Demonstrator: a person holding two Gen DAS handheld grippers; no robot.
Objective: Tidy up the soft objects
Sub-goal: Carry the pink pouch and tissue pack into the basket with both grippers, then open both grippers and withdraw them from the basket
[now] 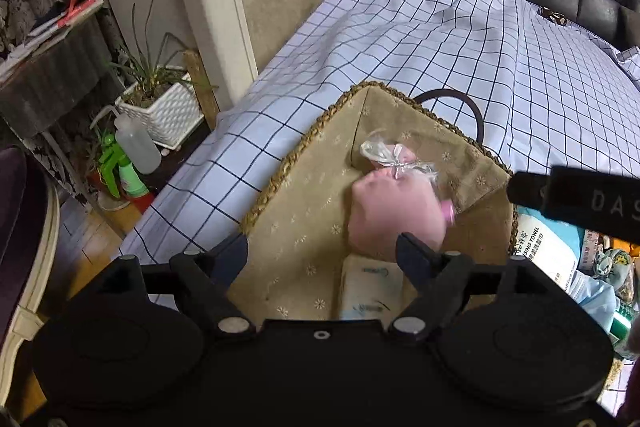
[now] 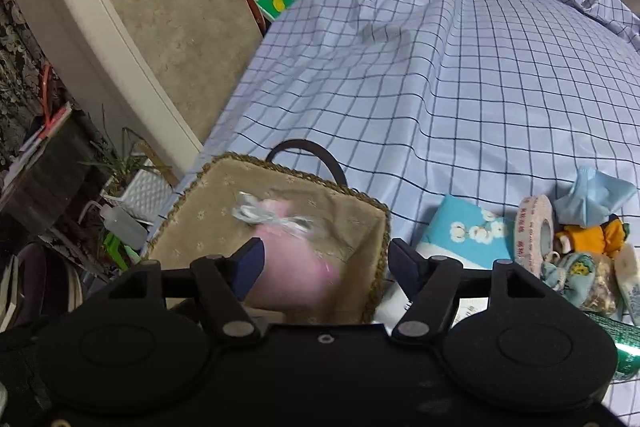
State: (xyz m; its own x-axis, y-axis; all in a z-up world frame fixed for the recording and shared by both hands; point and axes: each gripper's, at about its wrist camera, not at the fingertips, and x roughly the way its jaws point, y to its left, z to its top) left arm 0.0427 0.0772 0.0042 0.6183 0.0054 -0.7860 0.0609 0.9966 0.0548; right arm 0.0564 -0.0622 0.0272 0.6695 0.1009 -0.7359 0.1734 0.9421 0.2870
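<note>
The pink soft bundle [image 1: 394, 211], wrapped in clear film that is tied at the top, is inside the woven basket [image 1: 304, 147]. It looks blurred in both views, so it is probably dropping or just settling on the lining. The basket stands on the bed [image 1: 440, 47], which is covered with a blue checked sheet, and this makes it an easy place to collect the soft things.

The left tool [image 1: 324, 251] is over the basket with its jaws apart, and nothing is between them. Its right finger overlaps the bundle in the picture, but the pads do not press on it. A white tissue pack [image 1: 370, 291] lies in the basket just below the bundle.

The right tool [image 2: 326, 259] is also open and empty, and it points at the right wall of the basket. Beside the basket, on the sheet, more items wait: a blue tissue pack [image 2: 464, 231], a roll of tape [image 2: 534, 227], a crumpled blue cloth [image 2: 596, 195] and a small orange plush toy [image 2: 592, 233]. They are near together, so the right tool can reach them easily.

Judging from this, 1 item is just placed and the pile on the right is still to be sorted. The tape roll is not soft, so it probably should stay out.
</note>
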